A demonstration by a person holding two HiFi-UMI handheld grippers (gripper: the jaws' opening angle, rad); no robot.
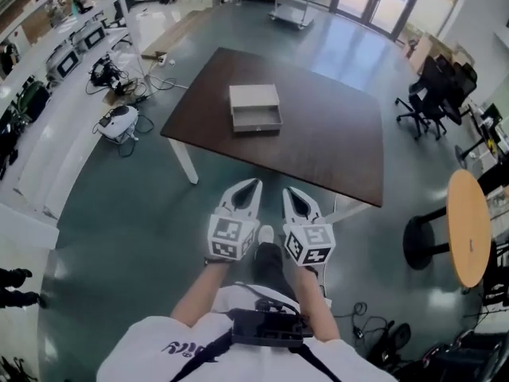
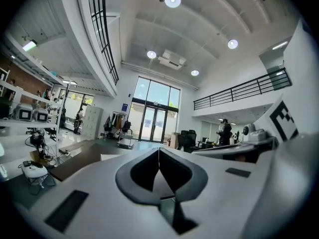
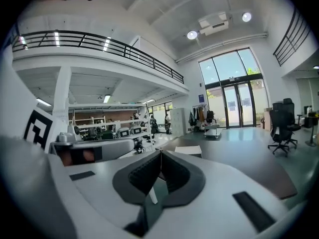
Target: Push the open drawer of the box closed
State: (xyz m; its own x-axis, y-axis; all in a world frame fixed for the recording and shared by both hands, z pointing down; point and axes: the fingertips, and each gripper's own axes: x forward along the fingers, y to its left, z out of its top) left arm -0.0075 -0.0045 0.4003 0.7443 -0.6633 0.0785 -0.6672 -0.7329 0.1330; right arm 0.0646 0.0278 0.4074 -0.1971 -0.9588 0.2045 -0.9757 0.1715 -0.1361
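Observation:
A pale grey box (image 1: pixel 254 102) sits on a dark brown table (image 1: pixel 318 146), its drawer (image 1: pixel 257 120) pulled out toward me and empty. The box shows small in the left gripper view (image 2: pixel 110 157) and in the right gripper view (image 3: pixel 189 150). My left gripper (image 1: pixel 256 183) and right gripper (image 1: pixel 286 191) hang side by side over the floor, short of the table's near edge. Both are shut, jaw tips meeting, with nothing held.
A round wooden table (image 1: pixel 468 227) with a black stool (image 1: pixel 420 243) stands at the right. Black office chairs (image 1: pixel 436 94) are at the far right. Equipment and cables (image 1: pixel 118 122) lie on the floor to the left of the table. A cart (image 1: pixel 292 10) stands by the glass doors.

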